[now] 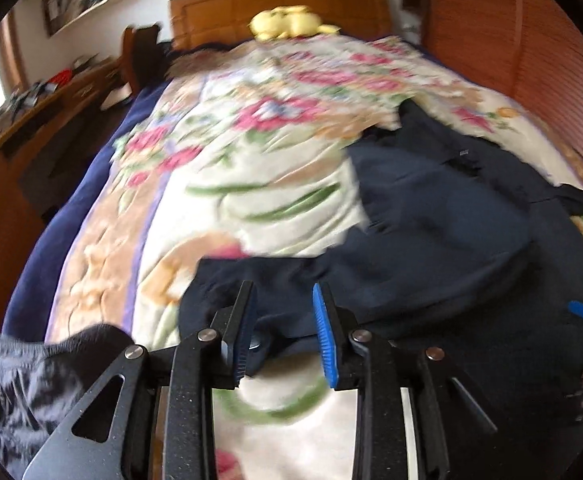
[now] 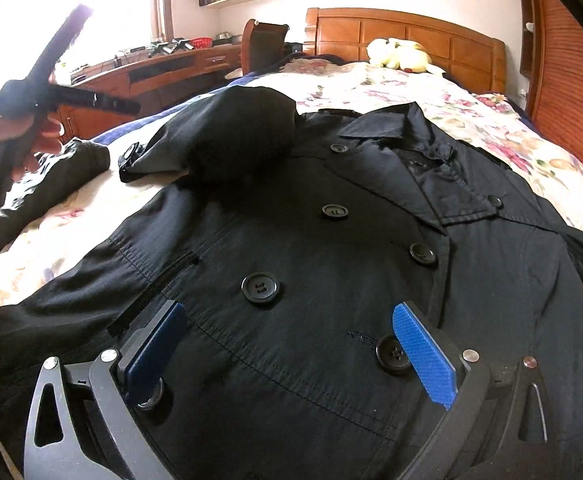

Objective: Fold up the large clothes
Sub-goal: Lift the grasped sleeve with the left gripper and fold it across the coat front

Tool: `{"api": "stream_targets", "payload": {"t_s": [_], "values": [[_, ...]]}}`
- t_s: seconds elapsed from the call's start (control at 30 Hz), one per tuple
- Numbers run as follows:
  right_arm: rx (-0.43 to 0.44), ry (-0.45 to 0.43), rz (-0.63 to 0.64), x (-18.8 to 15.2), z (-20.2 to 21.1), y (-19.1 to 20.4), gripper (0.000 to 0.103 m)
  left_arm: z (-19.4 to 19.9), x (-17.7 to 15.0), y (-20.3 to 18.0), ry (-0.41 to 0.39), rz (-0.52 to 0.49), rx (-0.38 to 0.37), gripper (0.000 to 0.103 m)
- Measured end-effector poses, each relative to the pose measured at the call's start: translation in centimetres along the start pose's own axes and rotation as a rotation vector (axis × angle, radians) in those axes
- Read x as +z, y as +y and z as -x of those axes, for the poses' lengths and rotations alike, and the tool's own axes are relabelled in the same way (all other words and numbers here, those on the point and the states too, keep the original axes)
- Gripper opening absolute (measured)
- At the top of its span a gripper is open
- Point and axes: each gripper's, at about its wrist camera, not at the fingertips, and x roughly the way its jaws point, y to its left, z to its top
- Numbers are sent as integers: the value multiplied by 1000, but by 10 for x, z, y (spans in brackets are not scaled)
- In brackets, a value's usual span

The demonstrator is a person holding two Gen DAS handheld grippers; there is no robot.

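Currently, a black coat [image 2: 331, 264] is spread front-up on the floral bedspread [image 1: 227, 184].

The right gripper [image 2: 287, 344] is held wide open just above its buttoned front; the left gripper [image 1: 283, 320], jaws parted, hangs over a sleeve edge.

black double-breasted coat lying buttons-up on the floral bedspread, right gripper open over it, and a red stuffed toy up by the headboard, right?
Nearly. The stuffed toy by the headboard is pale yellow, not red, as the right wrist view shows. The rest holds: the black double-breasted coat lies buttons-up on the floral bedspread, and the right gripper is open over it.
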Motion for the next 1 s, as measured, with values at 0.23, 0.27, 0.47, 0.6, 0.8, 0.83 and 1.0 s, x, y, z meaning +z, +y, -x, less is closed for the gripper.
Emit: {"api": "stream_targets", "payload": {"t_s": [0.23, 0.27, 0.47, 0.6, 0.8, 0.83, 1.0], "values": [[-1, 3, 4, -1, 0, 2, 103, -48, -22, 40, 75, 83, 71, 30], [-2, 3, 4, -1, 0, 2, 103, -54, -24, 44, 84, 99, 70, 30], [-3, 4, 5, -1, 0, 2, 103, -84, -35, 54, 133, 135, 82, 31], [-3, 4, 5, -1, 0, 2, 103, -90, -36, 53, 121, 137, 102, 31], [-4, 3, 6, -1, 0, 3, 103, -92, -38, 44, 104, 57, 161, 31], [-4, 3, 7, -1, 0, 3, 103, -92, -37, 44, 109, 58, 164, 31], [-5, 3, 9, -1, 0, 3, 103, -91, -37, 48, 138, 101, 147, 31]]}}
